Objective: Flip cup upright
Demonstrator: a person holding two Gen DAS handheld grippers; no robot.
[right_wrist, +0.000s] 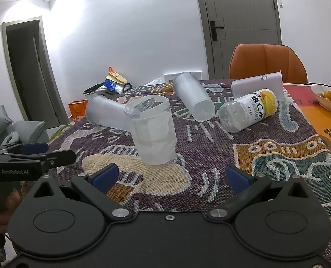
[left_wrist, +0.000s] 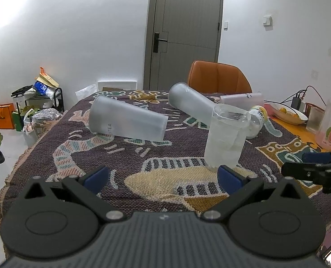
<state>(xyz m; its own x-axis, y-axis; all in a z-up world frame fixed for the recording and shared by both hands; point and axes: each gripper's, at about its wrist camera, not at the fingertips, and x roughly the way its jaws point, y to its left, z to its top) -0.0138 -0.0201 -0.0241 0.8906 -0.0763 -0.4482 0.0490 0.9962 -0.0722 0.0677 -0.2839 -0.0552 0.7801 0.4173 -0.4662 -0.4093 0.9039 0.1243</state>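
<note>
A clear plastic cup (left_wrist: 225,138) stands upright on the patterned cloth, also in the right wrist view (right_wrist: 153,134). Three frosted cups lie on their sides: one at the left (left_wrist: 127,120) (right_wrist: 106,112), one in the middle (left_wrist: 190,103) (right_wrist: 193,97), one at the back right (left_wrist: 241,100) (right_wrist: 258,84). My left gripper (left_wrist: 163,176) is open and empty, just short of the upright cup. My right gripper (right_wrist: 171,175) is open and empty, near that cup's base. Each gripper shows in the other's view (left_wrist: 308,167) (right_wrist: 40,154).
A clear bottle with a yellow label (right_wrist: 248,110) lies on its side by the cups. A fruit bowl (right_wrist: 329,100), a pink drink bottle (left_wrist: 330,122) and cables sit at the right. An orange chair (left_wrist: 219,77) stands behind the table (left_wrist: 53,147).
</note>
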